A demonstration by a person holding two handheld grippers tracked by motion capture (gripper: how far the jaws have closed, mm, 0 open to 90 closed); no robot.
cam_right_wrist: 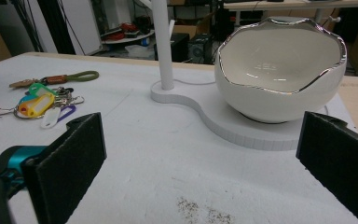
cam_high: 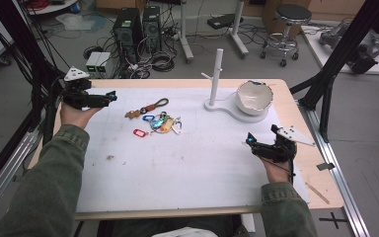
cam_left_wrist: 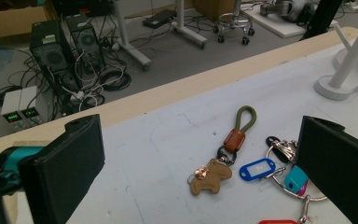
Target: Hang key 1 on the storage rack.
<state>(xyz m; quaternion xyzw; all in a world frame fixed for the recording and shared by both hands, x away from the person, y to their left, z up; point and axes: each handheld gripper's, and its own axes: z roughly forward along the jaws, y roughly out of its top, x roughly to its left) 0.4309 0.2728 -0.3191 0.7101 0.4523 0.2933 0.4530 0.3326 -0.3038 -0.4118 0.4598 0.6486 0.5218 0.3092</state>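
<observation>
— Two grippers were held over the table [cam_high: 128,187], and nothing was gripped by either. How were the jaws set?

— Both pairs were spread wide. The left gripper [cam_high: 109,96] was held at the table's far left edge, the right gripper [cam_high: 249,139] near its right side.

— And the things?

— A bunch of keys with coloured tags [cam_high: 160,123] was laid mid-table, with a green-looped keychain [cam_left_wrist: 235,135] just beside it. A white bowl [cam_right_wrist: 279,70] was seated on a white stand [cam_right_wrist: 242,128] with an upright post [cam_high: 216,74].
</observation>
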